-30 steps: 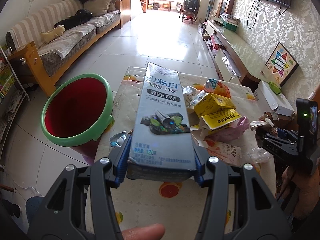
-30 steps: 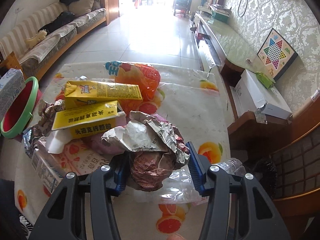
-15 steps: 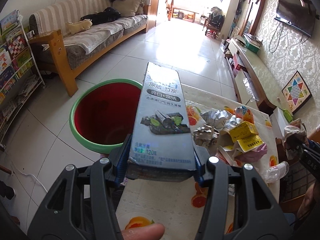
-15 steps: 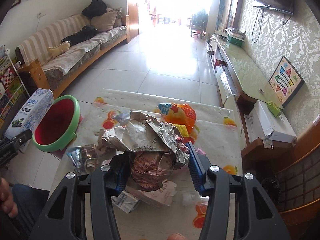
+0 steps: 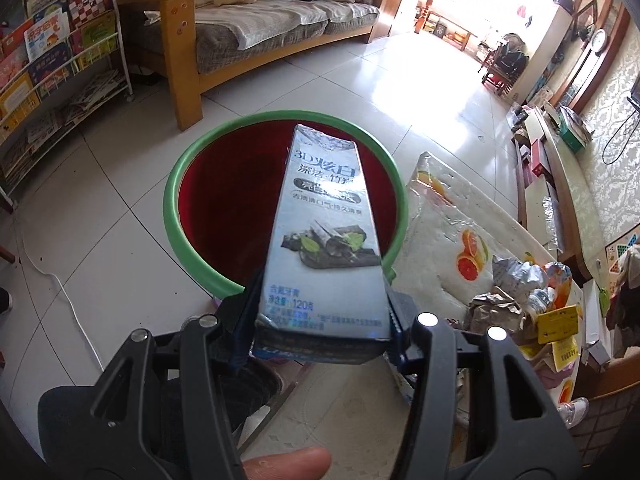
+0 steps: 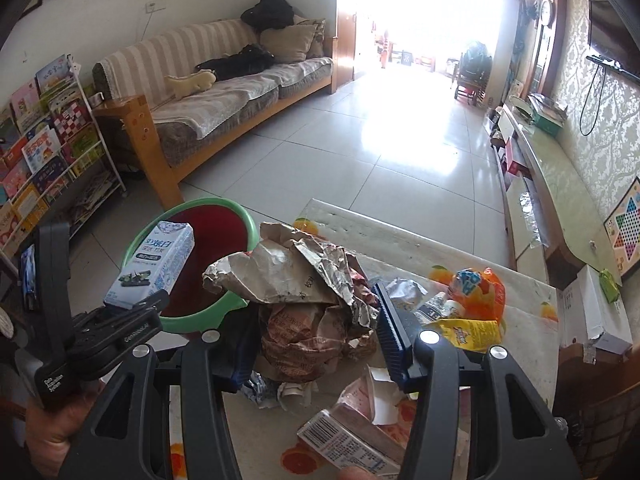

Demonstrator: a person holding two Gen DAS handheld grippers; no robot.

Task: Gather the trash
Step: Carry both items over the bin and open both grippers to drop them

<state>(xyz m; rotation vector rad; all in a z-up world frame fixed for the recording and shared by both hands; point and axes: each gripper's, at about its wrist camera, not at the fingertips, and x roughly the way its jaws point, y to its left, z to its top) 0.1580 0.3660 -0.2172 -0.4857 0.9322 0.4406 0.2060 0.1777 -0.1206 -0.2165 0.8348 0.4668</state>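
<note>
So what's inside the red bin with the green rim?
No trash shows on the visible part of the red bin; its inside looks bare. The toothpaste box in the left hand-held gripper hides the rest.

toothpaste box [image 5: 324,240] top: "3D炫白", then "深洁·竹炭"; the dark band under it is blurred
toothpaste box lower end: "含氟牙膏", "120" with unit unclear; fine print below too small
toothpaste box [image 6: 150,268] in right wrist view: "炫白" partly readable
left gripper [image 6: 138,308] body: "GenRobot.AI" in white; side label small, not readable
carton [image 6: 352,444] near right gripper: barcode with tiny print, unreadable
yellow carton [image 5: 558,322]: dark characters, too blurred
crumpled paper wrapper [image 6: 288,276]: printed characters, creased, not readable
books on rack [image 5: 44,36]: cover titles too small
</note>
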